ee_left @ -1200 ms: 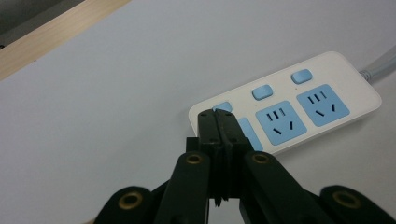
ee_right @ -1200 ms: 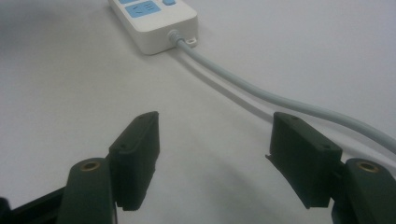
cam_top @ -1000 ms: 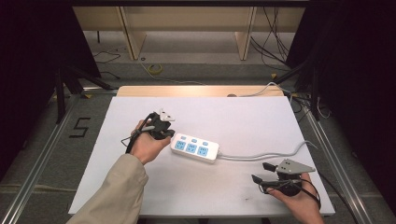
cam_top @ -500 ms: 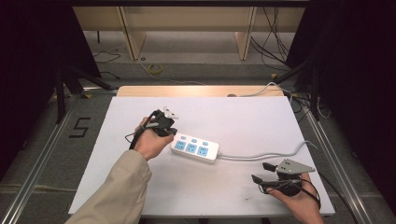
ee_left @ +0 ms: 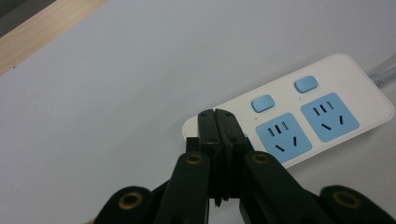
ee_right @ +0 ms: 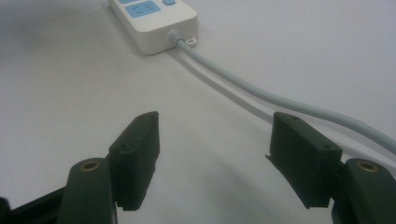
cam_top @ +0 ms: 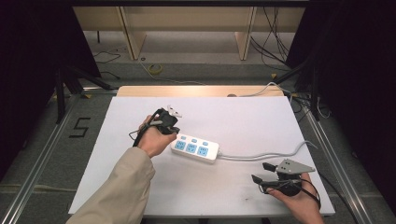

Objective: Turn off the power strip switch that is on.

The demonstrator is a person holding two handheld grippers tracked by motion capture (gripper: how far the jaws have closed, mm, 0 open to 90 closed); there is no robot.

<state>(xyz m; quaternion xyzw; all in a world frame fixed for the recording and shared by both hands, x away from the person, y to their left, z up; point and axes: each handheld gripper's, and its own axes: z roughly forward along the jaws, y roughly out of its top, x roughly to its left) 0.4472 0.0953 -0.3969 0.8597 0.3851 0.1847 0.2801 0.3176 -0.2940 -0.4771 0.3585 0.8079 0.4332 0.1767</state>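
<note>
Little has moved: your left gripper (ee_left: 218,122), jaws closed on nothing, hovers at the power strip's (ee_left: 299,121) switch end; your right gripper (ee_right: 212,149) rests open beside its cable (ee_right: 261,93).

On my feed, the left tool (ee_left: 218,122) presents two black jaws built from flat moulded links, each link carrying a brass-coloured rivet ring, with small dark screws set in the fingertip blocks; a thin black cable trails from its body (cam_top: 163,123). The right tool (ee_right: 215,154) shows the same black linkage and brass-ringed pivots, ending in blocky rectangular pads (ee_right: 140,140), and in the high view it bears a grey three-cornered plate on top with a black cable looped beneath. The left arm wears a loose beige sleeve (cam_top: 123,186).
</note>
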